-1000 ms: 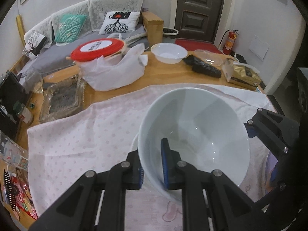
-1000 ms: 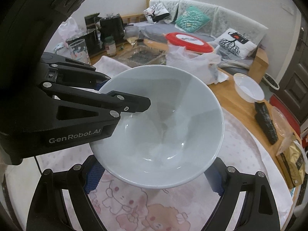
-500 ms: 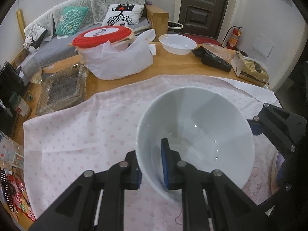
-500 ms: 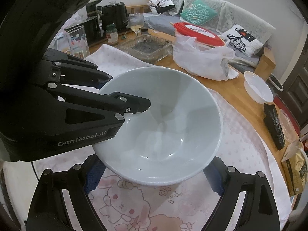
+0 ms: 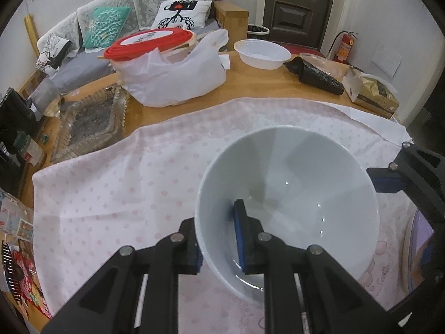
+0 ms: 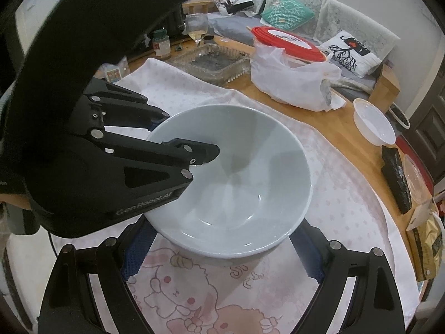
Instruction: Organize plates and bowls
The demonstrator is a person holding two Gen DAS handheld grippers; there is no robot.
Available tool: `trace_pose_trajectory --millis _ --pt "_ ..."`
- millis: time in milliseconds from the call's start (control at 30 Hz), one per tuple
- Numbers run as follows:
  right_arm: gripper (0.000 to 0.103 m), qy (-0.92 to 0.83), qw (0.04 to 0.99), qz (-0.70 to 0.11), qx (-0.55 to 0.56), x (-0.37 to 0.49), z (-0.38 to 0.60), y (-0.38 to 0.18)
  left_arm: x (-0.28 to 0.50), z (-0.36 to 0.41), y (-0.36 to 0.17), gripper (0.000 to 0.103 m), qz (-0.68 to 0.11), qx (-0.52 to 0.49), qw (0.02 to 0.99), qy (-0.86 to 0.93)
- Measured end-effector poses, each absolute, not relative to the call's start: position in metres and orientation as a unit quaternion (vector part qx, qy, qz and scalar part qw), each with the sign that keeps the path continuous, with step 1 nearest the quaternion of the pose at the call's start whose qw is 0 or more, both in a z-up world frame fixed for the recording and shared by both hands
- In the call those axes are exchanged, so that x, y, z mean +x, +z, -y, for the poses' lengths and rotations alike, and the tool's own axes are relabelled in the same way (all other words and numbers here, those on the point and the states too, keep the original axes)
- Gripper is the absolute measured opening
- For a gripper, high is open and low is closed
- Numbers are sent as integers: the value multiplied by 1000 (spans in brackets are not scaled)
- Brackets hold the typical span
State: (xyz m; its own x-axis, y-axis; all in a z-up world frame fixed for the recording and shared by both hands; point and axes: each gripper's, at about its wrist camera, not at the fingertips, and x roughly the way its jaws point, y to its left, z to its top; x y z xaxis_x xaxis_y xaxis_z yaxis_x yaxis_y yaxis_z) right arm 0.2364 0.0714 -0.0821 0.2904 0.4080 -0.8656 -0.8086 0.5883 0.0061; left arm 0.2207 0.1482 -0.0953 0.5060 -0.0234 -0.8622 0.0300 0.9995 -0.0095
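Observation:
A pale grey-white ceramic bowl (image 5: pixel 300 194) sits low over the pink dotted cloth (image 5: pixel 125 183). My left gripper (image 5: pixel 217 239) is shut on its near rim, one blue pad inside and one outside. In the right wrist view the same bowl (image 6: pixel 236 183) fills the middle, with the left gripper (image 6: pixel 178 139) clamped on its left rim. My right gripper (image 6: pixel 222 253) is open, its two fingers spread to either side of the bowl's base. A second white bowl (image 5: pixel 261 53) stands on the bare wood at the far side of the table.
On the wooden table (image 5: pixel 250 86) lie a red-lidded container in a white plastic bag (image 5: pixel 172 69), a glass tray (image 5: pixel 89 122), a black packet (image 5: pixel 317 75), a gold packet (image 5: pixel 375 94) and a clear lid (image 5: pixel 322 64). A wine glass (image 6: pixel 197 27) and jar (image 6: pixel 161 43) stand far left.
The bowl, held by my left gripper, has sunk lower toward the cloth and drifted slightly right. The right gripper stays open around its base.

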Motion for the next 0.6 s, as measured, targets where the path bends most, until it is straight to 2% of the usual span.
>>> trace_pose_trajectory --millis 133,267,600 --pt "90 393 770 -451 -223 237 -69 -82 222 -146 -100 16 -501 5 865 -15" --pt "90 393 768 -452 -226 238 -68 -82 222 -142 -101 23 -500 5 866 -18" --pt "96 389 779 -446 -207 235 -64 -86 223 -141 -102 24 -498 7 867 -15"
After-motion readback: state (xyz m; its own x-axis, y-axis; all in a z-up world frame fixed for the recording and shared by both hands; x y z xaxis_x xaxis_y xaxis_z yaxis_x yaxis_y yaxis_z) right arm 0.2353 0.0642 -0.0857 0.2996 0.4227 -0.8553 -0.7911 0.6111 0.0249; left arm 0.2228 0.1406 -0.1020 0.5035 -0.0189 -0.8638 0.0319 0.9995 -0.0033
